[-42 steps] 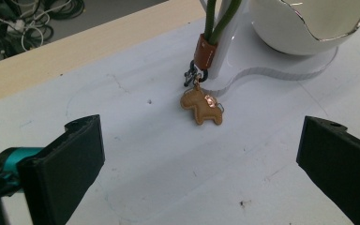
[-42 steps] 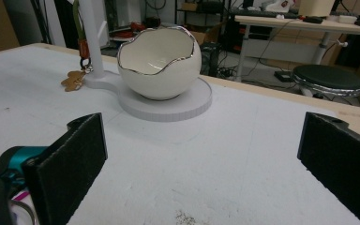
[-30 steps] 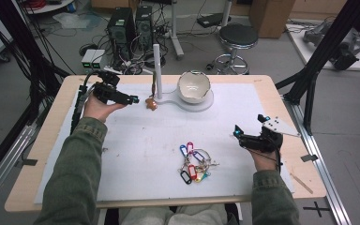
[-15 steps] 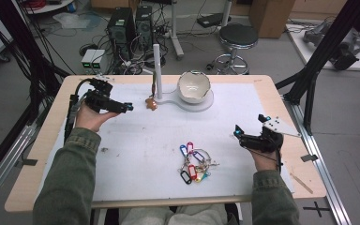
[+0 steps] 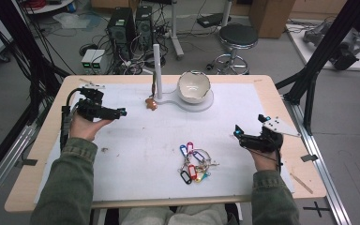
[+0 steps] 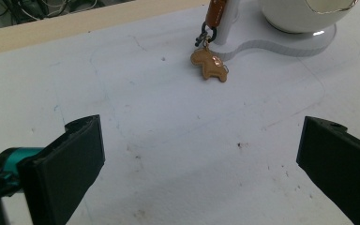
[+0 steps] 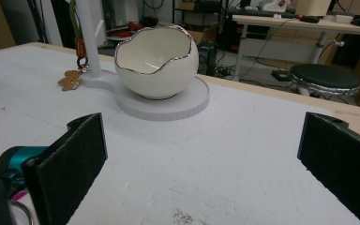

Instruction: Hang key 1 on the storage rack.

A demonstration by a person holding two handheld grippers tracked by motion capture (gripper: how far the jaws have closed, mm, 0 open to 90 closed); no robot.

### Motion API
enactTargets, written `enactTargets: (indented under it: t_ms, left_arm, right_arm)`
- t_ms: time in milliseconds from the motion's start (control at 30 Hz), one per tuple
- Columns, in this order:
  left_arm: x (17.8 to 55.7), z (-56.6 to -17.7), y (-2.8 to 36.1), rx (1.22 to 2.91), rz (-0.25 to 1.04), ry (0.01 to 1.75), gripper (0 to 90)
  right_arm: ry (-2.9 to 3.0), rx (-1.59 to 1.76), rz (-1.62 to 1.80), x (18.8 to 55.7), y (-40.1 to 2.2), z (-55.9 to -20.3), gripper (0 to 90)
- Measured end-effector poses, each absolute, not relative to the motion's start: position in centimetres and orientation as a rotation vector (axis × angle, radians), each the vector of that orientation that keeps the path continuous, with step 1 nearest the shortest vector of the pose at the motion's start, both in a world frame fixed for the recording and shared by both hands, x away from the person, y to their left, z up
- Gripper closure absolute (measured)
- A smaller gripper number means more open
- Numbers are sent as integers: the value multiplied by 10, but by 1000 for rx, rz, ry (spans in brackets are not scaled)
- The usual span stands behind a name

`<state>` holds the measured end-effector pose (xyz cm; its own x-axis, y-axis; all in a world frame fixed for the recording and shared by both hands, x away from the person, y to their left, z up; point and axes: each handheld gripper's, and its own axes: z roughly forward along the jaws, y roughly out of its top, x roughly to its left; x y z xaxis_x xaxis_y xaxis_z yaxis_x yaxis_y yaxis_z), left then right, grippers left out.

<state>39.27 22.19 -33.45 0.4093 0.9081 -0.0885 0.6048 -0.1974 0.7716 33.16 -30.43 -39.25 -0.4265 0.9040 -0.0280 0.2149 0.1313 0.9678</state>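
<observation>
A brown horse-shaped charm (image 5: 151, 103) hangs by a ring from the white post (image 5: 157, 70) of a stand and rests on the mat. The stand's round base (image 5: 206, 102) carries a white egg-shaped bowl (image 5: 193, 86). My left gripper (image 5: 119, 112) is open on the left, its jaws pointing right toward the charm (image 6: 209, 65), a short way off. My right gripper (image 5: 236, 132) is open near the right edge, facing the bowl (image 7: 155, 63). A bunch of keys with coloured tags (image 5: 193, 164) lies on the mat between my arms, nearer the right gripper.
A white mat (image 5: 136, 145) covers most of the wooden table (image 5: 47, 140). Black frame legs stand at both sides of the table. A stool and computer cases sit on the floor beyond the far edge.
My left gripper has drawn back from the stand toward the person's side of the table. The right gripper and the keys have stayed put.
</observation>
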Motion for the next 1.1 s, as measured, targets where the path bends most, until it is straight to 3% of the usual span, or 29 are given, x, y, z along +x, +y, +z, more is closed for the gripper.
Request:
enactTargets:
  t_ms: [167,1100]
  left_arm:
    - [382,-339,228,1898,556,1313,16]
    - [335,-375,274,1731,535,1441,16]
  right_arm:
    - [1754,1084,1331,331,-304,-393,6]
    - [1770,1083,1320,332,-302,-394,6]
